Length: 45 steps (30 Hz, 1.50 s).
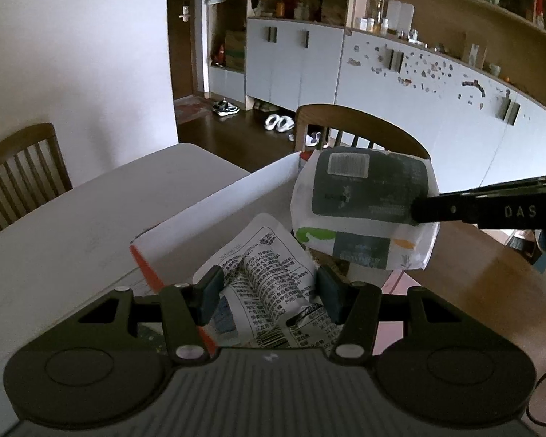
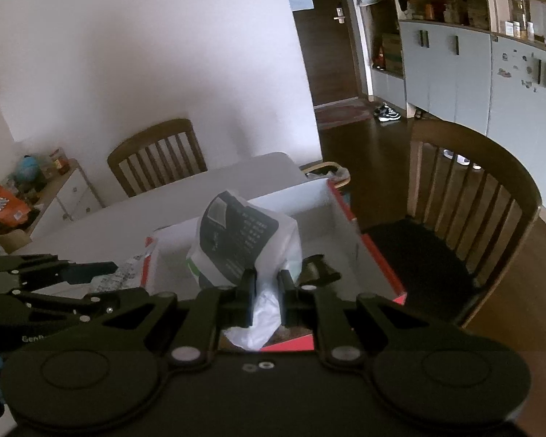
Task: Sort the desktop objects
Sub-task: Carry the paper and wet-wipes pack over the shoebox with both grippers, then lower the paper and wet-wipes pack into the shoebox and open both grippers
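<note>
Left tool [image 1: 267,293] clenched on a crumpled white printed-text packet [image 1: 269,273], its near end hidden, right tool [image 2: 266,289] gripping a white plastic pouch with dark label [image 2: 242,240] over a white open box with red edges [image 2: 342,218], white worktop [image 1: 72,218], wooden chairs [image 2: 156,153] beyond.

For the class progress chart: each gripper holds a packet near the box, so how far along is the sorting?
Done: a dark item already lies in the white box. In hand: the right gripper has its jaws shut on a white and dark packet over the box, and the left gripper clamps a printed packet beside it. Left: dropping both in; other clutter isn't visible.
</note>
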Available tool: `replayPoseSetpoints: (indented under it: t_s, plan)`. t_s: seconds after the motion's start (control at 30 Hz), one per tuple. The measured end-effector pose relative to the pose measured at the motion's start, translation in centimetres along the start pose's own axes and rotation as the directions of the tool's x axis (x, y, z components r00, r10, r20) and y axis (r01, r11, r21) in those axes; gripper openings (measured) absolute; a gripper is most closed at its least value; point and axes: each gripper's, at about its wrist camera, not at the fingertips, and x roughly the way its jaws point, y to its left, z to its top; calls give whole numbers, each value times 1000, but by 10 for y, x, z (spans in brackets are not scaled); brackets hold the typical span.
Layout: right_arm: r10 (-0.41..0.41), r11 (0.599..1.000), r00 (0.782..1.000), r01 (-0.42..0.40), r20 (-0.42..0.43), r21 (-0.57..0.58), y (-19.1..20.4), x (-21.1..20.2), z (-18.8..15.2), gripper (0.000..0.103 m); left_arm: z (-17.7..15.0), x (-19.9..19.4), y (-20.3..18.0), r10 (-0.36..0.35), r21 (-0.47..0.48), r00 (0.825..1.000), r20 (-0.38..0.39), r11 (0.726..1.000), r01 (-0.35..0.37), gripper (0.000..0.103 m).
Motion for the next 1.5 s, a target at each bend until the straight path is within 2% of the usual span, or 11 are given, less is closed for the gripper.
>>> replayPoseSetpoints:
  t_s: [0.27,0.67,1.03,1.5]
  plan:
    - [-38,999,999,38,-10,-5,-24,20,8,12,10,32,-24,-8,57,999,-50,998,11,55]
    - [-36,999,998,35,-52,-24,-36,60,21,12,5,82,-38,67,145,989,-132,988,-48,55]
    - [-22,998,993,15,-118,-67,-32,89,15,13,-3,98,-32,77,142,977,-197,989,-49,55]
    - [2,996,984,-18,-176,-90,-33,88,2,20,-3,112,-23,39,89,961,-274,996,-15,58]
